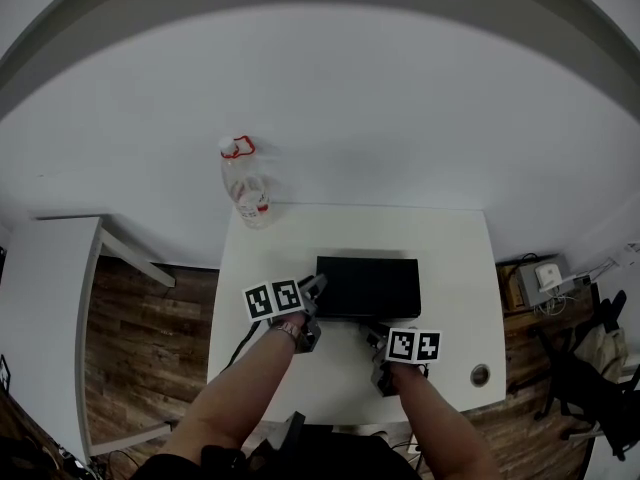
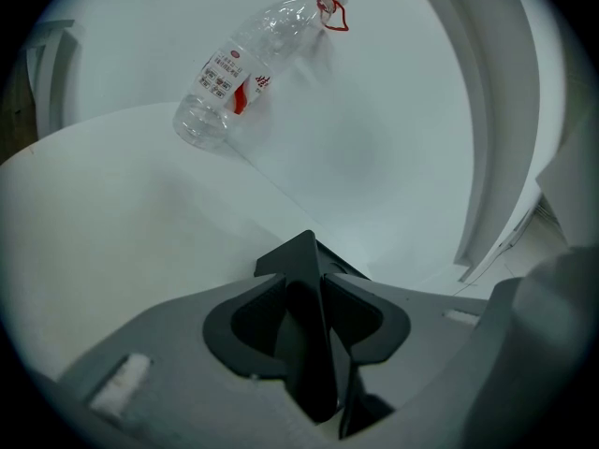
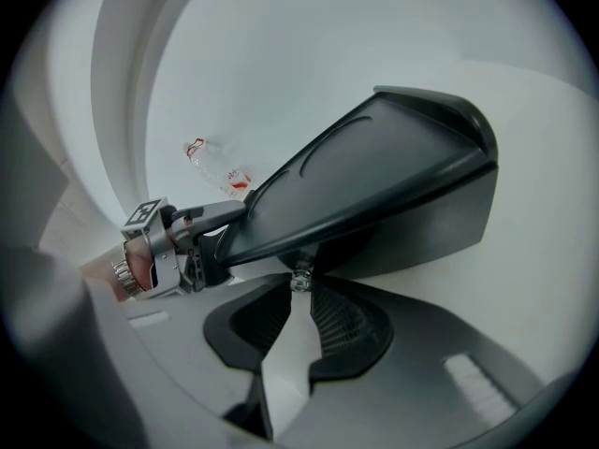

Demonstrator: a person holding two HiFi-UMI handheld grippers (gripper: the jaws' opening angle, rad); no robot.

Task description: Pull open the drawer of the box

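Black box [image 1: 368, 286] lies at the middle of the white table [image 1: 455, 258], and we find both grippers at its near side. We note the left gripper [image 2: 316, 279] clamped on the box's left front corner. The right gripper [image 3: 301, 293], just below the box front, is pinched narrowly on the drawer's small metal knob [image 3: 300, 276].
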